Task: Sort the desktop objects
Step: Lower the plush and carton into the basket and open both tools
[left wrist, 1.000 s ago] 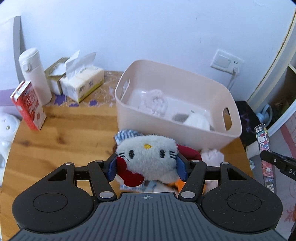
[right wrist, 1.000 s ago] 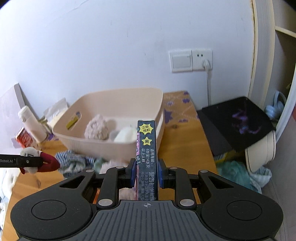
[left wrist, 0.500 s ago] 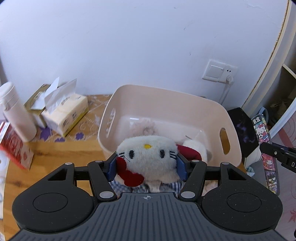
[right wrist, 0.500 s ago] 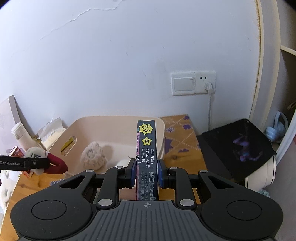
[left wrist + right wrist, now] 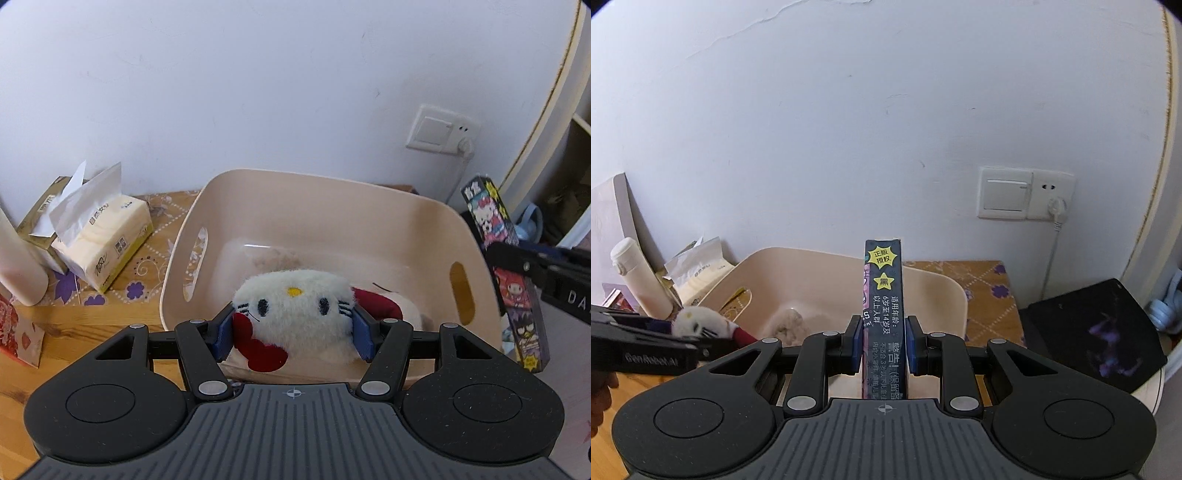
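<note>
Cut off at far left: white bottle (image 5: 16, 266) and red carton (image 5: 14, 332) on the worktop (image 5: 92, 332). Left hand-held gripper (image 5: 293, 330), tilted down over the beige bin (image 5: 369, 206), clamps the plush cat (image 5: 295, 314), hiding bin contents. Right hand-held gripper (image 5: 881, 343) pinches the upright dark box (image 5: 884, 295).

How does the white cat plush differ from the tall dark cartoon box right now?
The cat plush is soft, rounded and white with a red bow; the box is stiff, narrow and dark with printed characters. The left tongs hold the plush wide; the right tongs pinch the box narrowly. Both are held by the beige bin.
</note>
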`<action>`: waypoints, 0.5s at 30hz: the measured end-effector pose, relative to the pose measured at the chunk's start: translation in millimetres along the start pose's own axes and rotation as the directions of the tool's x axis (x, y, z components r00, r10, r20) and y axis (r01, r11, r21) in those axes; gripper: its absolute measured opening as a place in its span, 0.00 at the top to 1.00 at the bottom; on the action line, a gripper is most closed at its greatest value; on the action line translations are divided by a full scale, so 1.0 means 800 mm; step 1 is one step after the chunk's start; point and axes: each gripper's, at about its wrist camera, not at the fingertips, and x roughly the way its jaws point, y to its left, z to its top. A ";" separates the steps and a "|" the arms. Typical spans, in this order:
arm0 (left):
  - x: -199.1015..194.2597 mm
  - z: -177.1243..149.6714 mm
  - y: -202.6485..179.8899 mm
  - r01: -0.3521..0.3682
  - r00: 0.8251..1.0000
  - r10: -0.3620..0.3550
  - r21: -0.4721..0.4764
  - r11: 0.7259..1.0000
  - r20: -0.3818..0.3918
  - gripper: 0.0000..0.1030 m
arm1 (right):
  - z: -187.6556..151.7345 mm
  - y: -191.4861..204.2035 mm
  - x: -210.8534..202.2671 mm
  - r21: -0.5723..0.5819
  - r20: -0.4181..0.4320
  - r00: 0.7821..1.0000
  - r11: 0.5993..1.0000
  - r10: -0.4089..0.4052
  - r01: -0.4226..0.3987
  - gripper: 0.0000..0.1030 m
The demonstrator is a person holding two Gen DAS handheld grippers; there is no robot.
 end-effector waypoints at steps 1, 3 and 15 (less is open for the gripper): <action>0.004 0.000 0.000 -0.005 1.000 0.005 -0.004 1.000 -0.003 0.39 | 0.001 0.001 0.004 -0.006 -0.001 1.000 1.000 -0.001 0.001 0.78; 0.012 0.001 0.001 -0.012 1.000 0.011 -0.012 1.000 -0.015 0.39 | 0.006 0.005 0.013 -0.028 -0.002 1.000 1.000 -0.003 0.003 0.78; 0.041 -0.008 -0.005 -0.008 0.996 0.012 0.048 0.999 -0.092 0.39 | -0.006 0.017 0.057 -0.053 -0.080 0.996 0.998 -0.035 0.031 0.78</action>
